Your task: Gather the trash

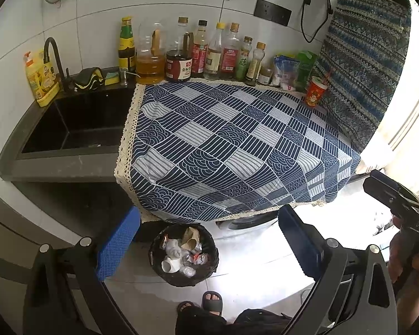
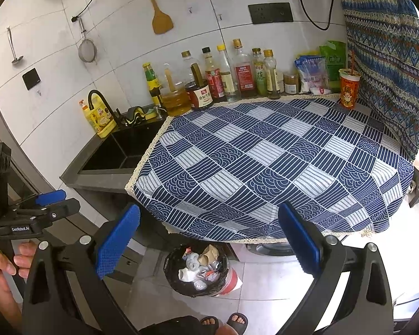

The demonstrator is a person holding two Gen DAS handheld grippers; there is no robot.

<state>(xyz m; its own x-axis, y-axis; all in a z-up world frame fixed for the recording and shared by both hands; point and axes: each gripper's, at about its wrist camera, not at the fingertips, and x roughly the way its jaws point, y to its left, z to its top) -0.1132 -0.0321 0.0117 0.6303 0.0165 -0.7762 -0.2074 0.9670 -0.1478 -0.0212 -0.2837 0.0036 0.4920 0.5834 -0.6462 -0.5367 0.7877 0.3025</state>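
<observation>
While both tools hang above the floor, the black sink [image 1: 78, 122] lies at the far left, beside the blue patterned cloth [image 1: 237, 150]. Below the cloth's front edge stands the trash bin [image 1: 209, 254] on the floor, with paper cups and wrappers inside. The left gripper [image 1: 209, 240] has its fingers wide apart and empty. The right gripper [image 2: 209, 240] is also wide and carries nothing. A red cup [image 2: 349, 89] stands at the cloth's far right corner.

Daylight pouring in from the right, floor [image 1: 265, 254] washed out white by glare, sink [image 1: 78, 122] in deep shadow, fisheye bending wall tiles [image 2: 56, 55], corners black, centre sharp
</observation>
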